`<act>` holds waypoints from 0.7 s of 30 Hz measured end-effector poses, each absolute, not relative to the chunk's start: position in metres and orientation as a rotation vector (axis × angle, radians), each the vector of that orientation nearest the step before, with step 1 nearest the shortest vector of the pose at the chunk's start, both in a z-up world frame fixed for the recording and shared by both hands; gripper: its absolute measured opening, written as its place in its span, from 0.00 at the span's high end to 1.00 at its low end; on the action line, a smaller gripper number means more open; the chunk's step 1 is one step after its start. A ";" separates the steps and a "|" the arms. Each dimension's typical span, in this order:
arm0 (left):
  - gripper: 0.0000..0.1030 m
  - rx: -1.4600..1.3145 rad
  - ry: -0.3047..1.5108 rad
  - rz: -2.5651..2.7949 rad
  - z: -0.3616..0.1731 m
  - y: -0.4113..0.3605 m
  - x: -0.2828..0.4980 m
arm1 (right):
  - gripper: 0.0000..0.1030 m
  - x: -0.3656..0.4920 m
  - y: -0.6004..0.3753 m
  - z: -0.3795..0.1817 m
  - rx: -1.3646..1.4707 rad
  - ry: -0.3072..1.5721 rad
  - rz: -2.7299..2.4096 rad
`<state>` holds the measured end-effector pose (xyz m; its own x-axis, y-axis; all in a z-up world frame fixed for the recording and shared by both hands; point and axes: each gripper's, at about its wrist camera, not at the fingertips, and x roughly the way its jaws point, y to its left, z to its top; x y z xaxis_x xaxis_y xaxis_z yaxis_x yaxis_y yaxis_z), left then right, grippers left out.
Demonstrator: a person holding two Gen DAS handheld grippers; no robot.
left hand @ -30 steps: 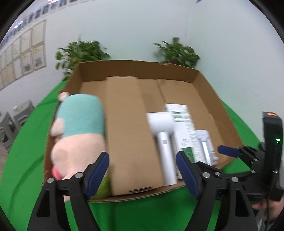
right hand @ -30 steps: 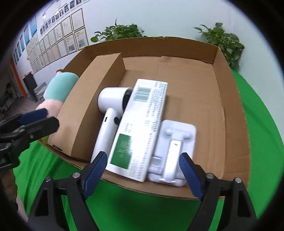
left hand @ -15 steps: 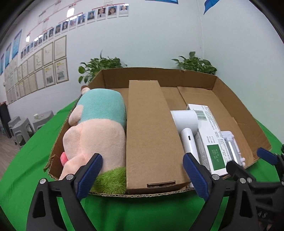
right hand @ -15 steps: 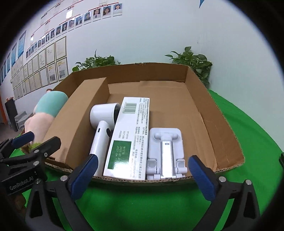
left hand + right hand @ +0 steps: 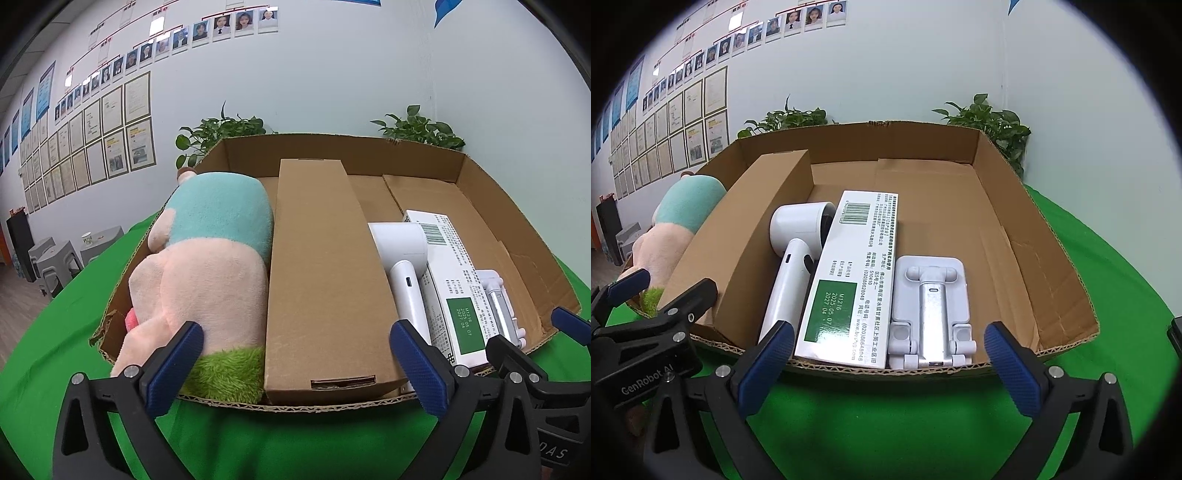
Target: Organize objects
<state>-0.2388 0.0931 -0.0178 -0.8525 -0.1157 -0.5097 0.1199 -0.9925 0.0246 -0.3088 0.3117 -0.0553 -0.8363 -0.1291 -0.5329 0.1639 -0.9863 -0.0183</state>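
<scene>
An open cardboard tray sits on a green cloth. In it, left to right, lie a pink and teal plush toy, a long brown carton, a white hair dryer, a white and green box and a white folding stand. My left gripper is open and empty, just in front of the tray's near wall. My right gripper is open and empty, in front of the white box and stand.
Green cloth covers the table around the tray. Two potted plants stand behind it against the wall. Grey stools stand off to the left on the floor.
Both grippers have drawn back and lowered from over the tray to in front of its near wall. The objects in the tray have not moved.
</scene>
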 end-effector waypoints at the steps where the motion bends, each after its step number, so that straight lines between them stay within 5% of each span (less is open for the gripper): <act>1: 0.01 0.800 0.012 -2.911 -0.018 0.093 -0.239 | 0.01 -0.309 0.312 -0.055 0.826 0.095 -2.870; 21: 0.00 0.800 0.021 -2.915 -0.020 0.094 -0.240 | 0.01 -0.308 0.312 -0.055 0.825 0.093 -2.870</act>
<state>-0.2404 0.0939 -0.0196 -0.8535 -0.1104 -0.5093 0.1177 -0.9929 0.0180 -0.3085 0.3122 -0.0551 -0.8364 -0.1303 -0.5324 0.1644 -0.9863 -0.0169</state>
